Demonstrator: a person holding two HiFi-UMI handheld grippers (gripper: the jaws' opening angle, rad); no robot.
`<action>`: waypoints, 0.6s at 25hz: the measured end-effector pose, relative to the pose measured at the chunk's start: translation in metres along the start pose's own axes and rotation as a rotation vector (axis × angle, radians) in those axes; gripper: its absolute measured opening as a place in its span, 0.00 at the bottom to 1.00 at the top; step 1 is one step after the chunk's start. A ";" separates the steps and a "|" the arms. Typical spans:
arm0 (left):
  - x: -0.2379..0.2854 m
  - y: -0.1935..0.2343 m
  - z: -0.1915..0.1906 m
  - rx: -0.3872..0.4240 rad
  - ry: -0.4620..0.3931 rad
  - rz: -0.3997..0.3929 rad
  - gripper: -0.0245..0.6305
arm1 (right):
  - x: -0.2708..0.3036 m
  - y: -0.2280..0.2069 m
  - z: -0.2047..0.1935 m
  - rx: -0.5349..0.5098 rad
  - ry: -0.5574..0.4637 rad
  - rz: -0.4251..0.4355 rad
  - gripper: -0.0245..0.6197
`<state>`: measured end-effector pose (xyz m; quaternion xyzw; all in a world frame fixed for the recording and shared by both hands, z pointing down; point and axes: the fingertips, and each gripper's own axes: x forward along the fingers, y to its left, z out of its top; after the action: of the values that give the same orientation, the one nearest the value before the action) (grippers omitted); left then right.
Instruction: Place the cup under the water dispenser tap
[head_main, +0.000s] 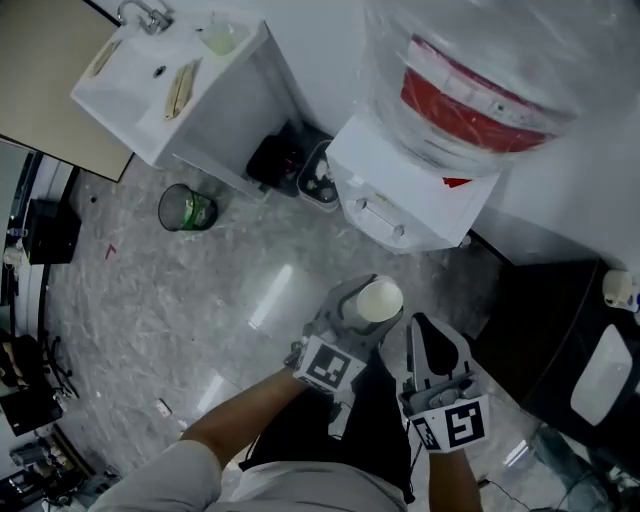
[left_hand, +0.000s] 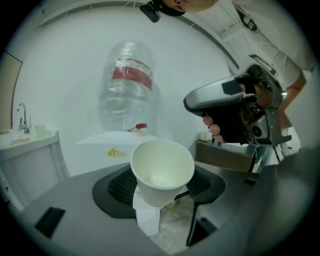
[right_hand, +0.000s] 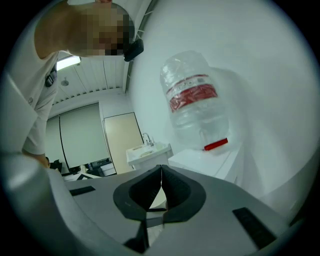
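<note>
Cup: a white paper cup, off the floor, mouth up and tipped a little toward the person, carried in the left gripper.
Left gripper: the left gripper has its fingers set wide, one on each side of the cup's lower wall, gripping it.
Right gripper: the right gripper has its fingers pressed together with nothing between them. It is just right of the cup.
Water dispenser: the white body stands beyond the cup and slightly right, with the big bottle on top.
Tap: I cannot pick it out for certain. A small red part shows at the bottle's foot.
Key relation: the dispenser front lies ahead of the cup-bearing fingers. The cup's long axis is near upright, so the approach probably needs a forward reach with the cup kept level, by the left hand alone.
Open room: bare floor lies between the person and the dispenser.
Edges: the sink cabinet is far left, the green bin on the floor near it. The dark cabinet stands close on the right.
</note>
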<state>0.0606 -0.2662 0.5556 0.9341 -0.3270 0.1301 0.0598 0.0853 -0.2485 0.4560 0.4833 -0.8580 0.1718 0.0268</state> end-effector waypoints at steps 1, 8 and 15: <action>0.010 0.005 -0.017 -0.001 0.004 0.000 0.48 | 0.007 -0.005 -0.014 0.005 0.003 -0.008 0.06; 0.082 0.035 -0.154 0.003 0.057 -0.016 0.48 | 0.046 -0.041 -0.087 0.027 0.001 -0.037 0.06; 0.144 0.051 -0.244 0.020 0.091 -0.025 0.48 | 0.066 -0.064 -0.135 0.006 0.039 -0.040 0.06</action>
<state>0.0878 -0.3437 0.8313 0.9318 -0.3109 0.1749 0.0667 0.0882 -0.2895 0.6136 0.4970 -0.8470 0.1833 0.0454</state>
